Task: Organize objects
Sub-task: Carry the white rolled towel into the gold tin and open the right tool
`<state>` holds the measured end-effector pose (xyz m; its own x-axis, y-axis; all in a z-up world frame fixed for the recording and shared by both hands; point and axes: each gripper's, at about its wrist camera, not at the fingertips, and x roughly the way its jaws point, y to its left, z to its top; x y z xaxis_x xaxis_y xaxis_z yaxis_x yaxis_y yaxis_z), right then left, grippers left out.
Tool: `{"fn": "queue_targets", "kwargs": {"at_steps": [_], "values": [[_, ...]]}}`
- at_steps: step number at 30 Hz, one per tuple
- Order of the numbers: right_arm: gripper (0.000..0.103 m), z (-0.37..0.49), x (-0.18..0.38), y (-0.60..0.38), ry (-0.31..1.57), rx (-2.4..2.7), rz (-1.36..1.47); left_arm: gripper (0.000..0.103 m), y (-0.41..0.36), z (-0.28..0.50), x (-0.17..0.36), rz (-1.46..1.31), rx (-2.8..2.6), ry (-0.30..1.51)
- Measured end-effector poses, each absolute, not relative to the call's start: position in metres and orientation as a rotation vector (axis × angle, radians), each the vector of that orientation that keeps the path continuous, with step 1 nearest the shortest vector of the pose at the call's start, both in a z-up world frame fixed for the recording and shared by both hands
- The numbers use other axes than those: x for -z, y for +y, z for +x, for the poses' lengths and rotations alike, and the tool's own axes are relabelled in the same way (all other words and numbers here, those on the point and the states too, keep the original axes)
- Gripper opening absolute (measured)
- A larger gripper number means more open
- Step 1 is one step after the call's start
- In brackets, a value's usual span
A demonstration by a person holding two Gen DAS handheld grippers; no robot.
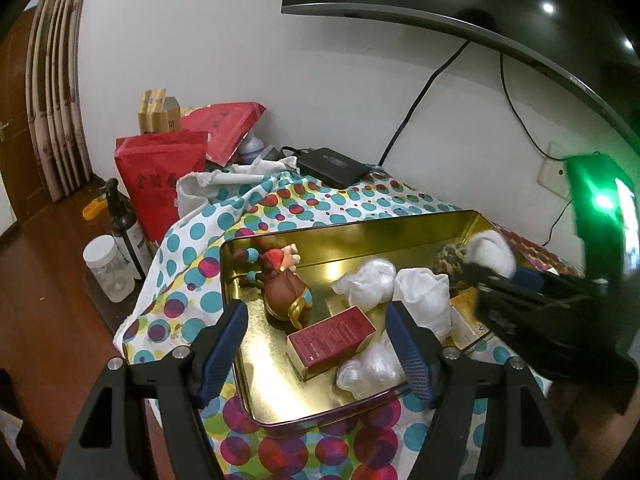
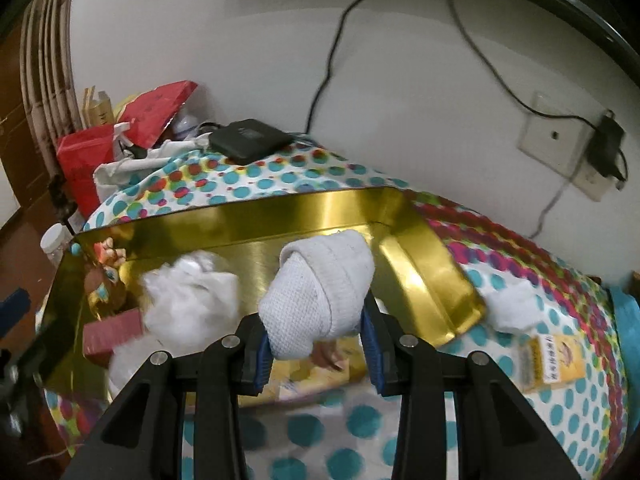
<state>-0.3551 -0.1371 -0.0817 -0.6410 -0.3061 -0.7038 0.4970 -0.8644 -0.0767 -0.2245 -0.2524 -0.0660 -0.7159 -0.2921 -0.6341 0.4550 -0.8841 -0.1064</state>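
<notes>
Gold tin tray [image 1: 400, 236] sits on the bench under a polka-dot cloth [image 1: 192, 240], long side roughly parallel to the white wall behind. Left gripper [image 1: 316, 354] hovers over the tray's near-left corner, fingers [image 1: 224, 344] spread apart, nothing between them. Under and ahead of it inside the tray: red box [image 1: 332, 340] lying flat, brown figurine [image 1: 286, 292] upright near the left wall, crumpled clear bags [image 1: 368, 280], a white cloth pouch [image 1: 424, 300]. Left half of the tray floor is mostly bare gold; right half is crowded.

Right gripper [image 2: 316, 354] has its fingers [image 2: 370, 344] clamped on a rolled white sock [image 2: 320, 284], which sticks out forward above the tray's middle, clear of the floor. From the left wrist view the same sock [image 1: 492, 252] shows at the tray's far-right corner with the black gripper body below it. Picture is motion-blurred.

Tray's right end wall [image 2: 436, 280] looks folded outward and flat on the cloth. Beyond it on the cloth: another white bundle [image 2: 516, 308] and a yellow packet [image 2: 542, 364], both well apart from the sock. A yellow carton [image 2: 316, 376] lies at the tray's near edge, just below the sock.

Black box [image 1: 332, 166] with a cable sits behind the tray near the wall. Red bags [image 1: 160, 176], bottle [image 1: 124, 228] and jar [image 1: 108, 268] crowd the bench's left edge.
</notes>
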Motion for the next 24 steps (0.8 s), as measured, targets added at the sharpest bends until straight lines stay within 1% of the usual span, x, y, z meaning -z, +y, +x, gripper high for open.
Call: {"fn": "queue_targets", "kwargs": {"at_steps": [8,13,16,17,18,19,20,21,24], "values": [[0.036,-0.365,0.088,-0.175,0.419,2.452,1.0,0.073,-0.264,-0.226,0.068,0.888,2.553,0.424],[0.04,-0.37,0.089,-0.187,0.421,2.447,1.006,0.073,-0.267,-0.225,0.068,0.886,2.548,0.44],[0.045,-0.371,0.09,-0.19,0.408,2.442,1.015,0.073,-0.265,-0.224,0.066,0.873,2.549,0.426],[0.051,-0.371,0.09,-0.189,0.398,2.44,1.017,0.073,-0.265,-0.224,0.065,0.871,2.548,0.423],[0.062,-0.37,0.089,-0.189,0.399,2.452,1.008,0.073,-0.265,-0.224,0.065,0.87,2.547,0.422],[0.07,-0.369,0.087,-0.188,0.412,2.471,0.993,0.073,-0.266,-0.224,0.065,0.87,2.546,0.423],[0.083,-0.367,0.085,-0.187,0.428,2.495,0.973,0.073,-0.265,-0.224,0.066,0.87,2.544,0.423],[0.088,-0.364,0.081,-0.184,0.438,2.522,0.941,0.073,-0.265,-0.224,0.066,0.871,2.543,0.42],[0.089,-0.358,0.068,-0.173,0.426,2.552,0.876,0.073,-0.261,-0.225,0.066,0.876,2.546,0.41]]}}
